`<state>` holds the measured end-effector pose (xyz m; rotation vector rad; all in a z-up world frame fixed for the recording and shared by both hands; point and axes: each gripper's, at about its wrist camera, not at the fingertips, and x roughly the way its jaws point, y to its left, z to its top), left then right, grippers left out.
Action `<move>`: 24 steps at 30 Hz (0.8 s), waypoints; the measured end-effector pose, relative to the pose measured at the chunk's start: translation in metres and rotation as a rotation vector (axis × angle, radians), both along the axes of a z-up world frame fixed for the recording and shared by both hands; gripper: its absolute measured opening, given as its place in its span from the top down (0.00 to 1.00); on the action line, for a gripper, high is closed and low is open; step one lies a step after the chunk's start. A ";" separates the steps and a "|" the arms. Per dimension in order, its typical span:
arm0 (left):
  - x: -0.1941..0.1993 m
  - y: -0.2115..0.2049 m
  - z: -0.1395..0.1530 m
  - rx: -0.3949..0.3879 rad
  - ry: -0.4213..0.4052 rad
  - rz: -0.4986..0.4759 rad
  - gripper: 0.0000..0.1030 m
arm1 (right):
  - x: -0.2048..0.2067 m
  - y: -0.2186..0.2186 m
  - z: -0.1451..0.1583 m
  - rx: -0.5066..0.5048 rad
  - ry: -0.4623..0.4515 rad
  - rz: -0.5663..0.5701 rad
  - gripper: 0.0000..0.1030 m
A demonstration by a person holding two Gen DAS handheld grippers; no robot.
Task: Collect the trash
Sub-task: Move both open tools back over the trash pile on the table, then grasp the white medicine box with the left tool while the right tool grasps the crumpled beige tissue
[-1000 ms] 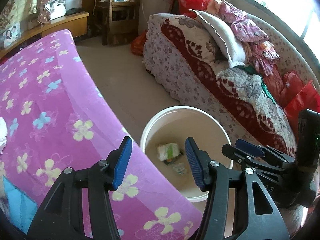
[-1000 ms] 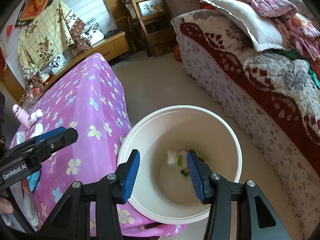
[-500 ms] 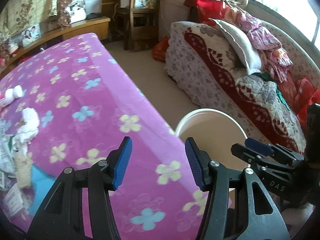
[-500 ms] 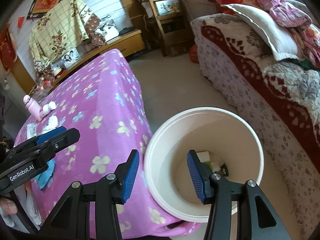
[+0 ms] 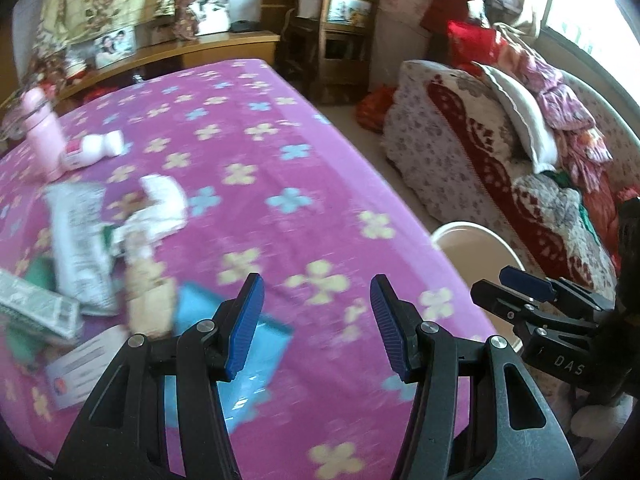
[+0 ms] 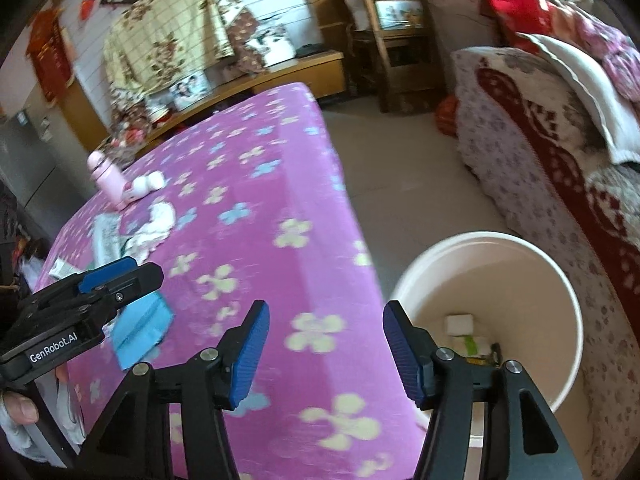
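A white bucket (image 6: 520, 248) stands on the floor by the table's right edge, with scraps of trash (image 6: 460, 326) in its bottom; its rim shows in the left wrist view (image 5: 476, 229). On the purple flowered tablecloth (image 5: 280, 152) lie crumpled white tissue (image 5: 160, 212), a printed wrapper (image 5: 76, 248), a blue packet (image 5: 236, 344) and cards. My left gripper (image 5: 316, 320) is open and empty above the cloth, right of the pile. My right gripper (image 6: 326, 350) is open and empty over the table's edge beside the bucket.
A pink bottle (image 5: 40, 132) and a small white bottle (image 5: 92, 148) stand at the table's far left. A sofa with patterned covers and pillows (image 5: 520, 128) runs along the right. Wooden shelves (image 6: 392, 40) and a cabinet stand at the back.
Both grippers have swung left, away from the bucket and over the table. The trash pile has come into the left wrist view. Both stay open and empty.
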<state>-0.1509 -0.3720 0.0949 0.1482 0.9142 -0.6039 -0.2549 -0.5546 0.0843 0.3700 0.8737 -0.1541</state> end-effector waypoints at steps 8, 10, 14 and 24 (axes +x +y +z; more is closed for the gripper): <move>0.008 0.084 -0.003 0.025 0.012 0.080 0.48 | 0.031 0.054 0.000 0.007 0.004 0.116 0.45; 0.011 0.110 -0.008 0.050 0.019 0.096 0.48 | 0.039 0.067 0.001 0.005 0.003 0.144 0.45; 0.020 0.149 -0.019 0.093 0.039 0.136 0.48 | 0.051 0.092 0.003 0.004 0.000 0.191 0.45; 0.072 0.192 -0.046 0.148 0.082 0.208 0.48 | 0.078 0.144 0.002 -0.008 0.021 0.288 0.44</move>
